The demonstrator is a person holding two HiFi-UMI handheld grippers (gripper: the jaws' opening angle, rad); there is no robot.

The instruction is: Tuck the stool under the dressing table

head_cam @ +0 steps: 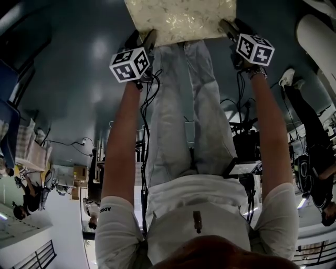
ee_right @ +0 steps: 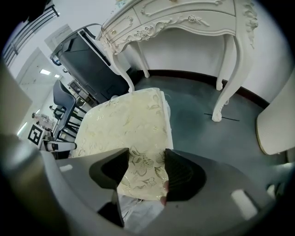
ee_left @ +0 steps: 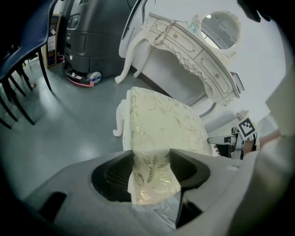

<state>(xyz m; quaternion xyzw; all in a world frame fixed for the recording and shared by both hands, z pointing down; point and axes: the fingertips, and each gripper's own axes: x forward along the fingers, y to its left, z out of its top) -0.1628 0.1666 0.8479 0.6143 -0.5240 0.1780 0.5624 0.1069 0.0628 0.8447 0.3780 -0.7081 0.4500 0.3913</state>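
The cream, leaf-patterned cushioned stool [ee_left: 161, 124] with white legs stands on the glossy grey floor [ee_left: 69, 120] in front of the white carved dressing table [ee_left: 193, 50], not under it. The left gripper [ee_left: 152, 168] and the right gripper [ee_right: 145, 168] each clamp a near corner of its seat.

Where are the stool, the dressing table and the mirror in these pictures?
stool [ee_left: 161, 122]: left gripper view, on the cushion top.
dressing table [ee_right: 184, 14]: right gripper view, on its carved front.
mirror [ee_left: 222, 28]: left gripper view, on the glass.
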